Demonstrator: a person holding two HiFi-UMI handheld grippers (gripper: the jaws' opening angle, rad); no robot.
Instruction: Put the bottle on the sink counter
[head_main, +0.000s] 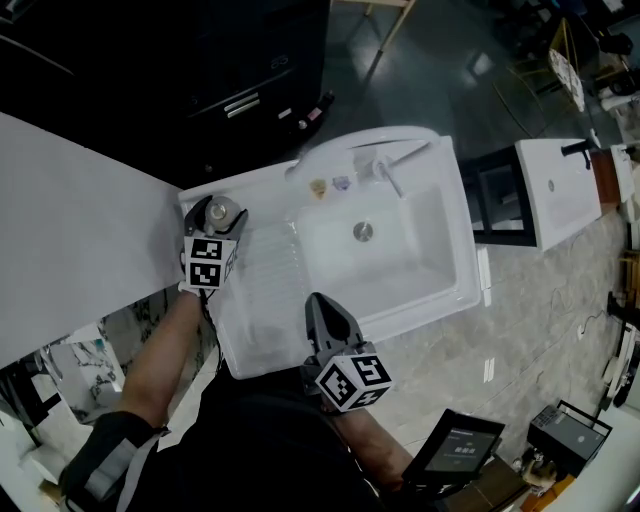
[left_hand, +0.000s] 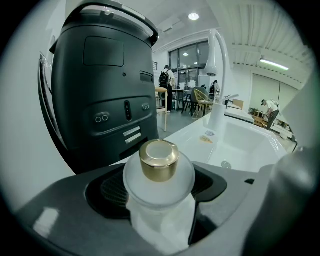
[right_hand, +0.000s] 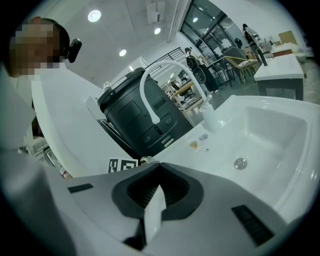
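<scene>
Your left claw (head_main: 215, 216) squeezes the gold-capped bottle (left_hand: 159, 182) upright at the counter's (head_main: 262, 300) ten o'clock corner, ready to land; right claw (head_main: 320, 304) closed, empty.

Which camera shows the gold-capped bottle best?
The left gripper view: the bottle fills the middle between the jaws, gold cap clear. The head view shows it small from above; the right gripper view, barely a speck.

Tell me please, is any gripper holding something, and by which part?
The left gripper holds the frosted bottle by its body, below the gold cap. The right gripper is shut and empty.
</scene>
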